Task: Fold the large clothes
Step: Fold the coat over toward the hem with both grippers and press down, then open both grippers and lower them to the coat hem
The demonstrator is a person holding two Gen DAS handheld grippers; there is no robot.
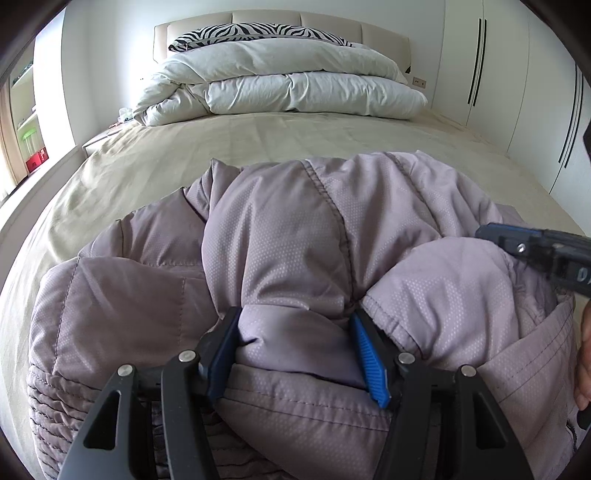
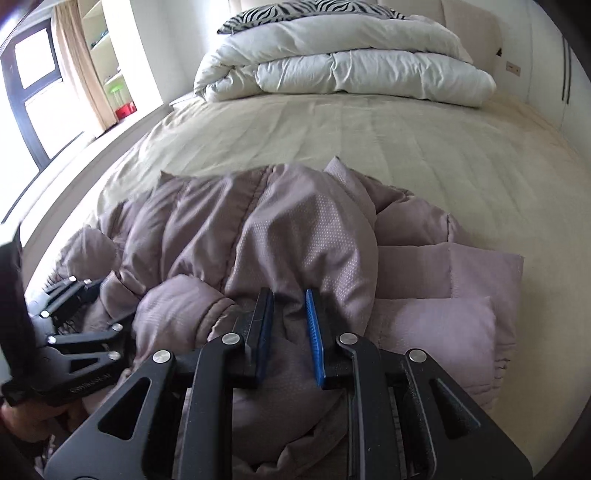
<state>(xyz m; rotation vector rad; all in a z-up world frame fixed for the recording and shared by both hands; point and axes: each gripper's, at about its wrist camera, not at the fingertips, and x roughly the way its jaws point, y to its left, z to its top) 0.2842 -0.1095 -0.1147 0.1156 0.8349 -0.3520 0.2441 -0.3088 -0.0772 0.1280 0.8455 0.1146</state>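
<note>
The puffer jacket [image 1: 288, 236], mauve and quilted, lies bunched on the near end of the bed [image 1: 258, 147], over the beige sheet. Your left gripper [image 1: 295, 332] is clamped on a thick padded fold of it, fabric bulging between the blue pads. Your right gripper [image 2: 290, 321] pinches a thinner ridge of the same jacket, its fingers nearly together. From the left wrist view, your right gripper enters at the right edge, above the jacket. At the head of the bed, a white duvet [image 1: 288, 85] sits folded under a zebra-print pillow [image 1: 258, 35].
</note>
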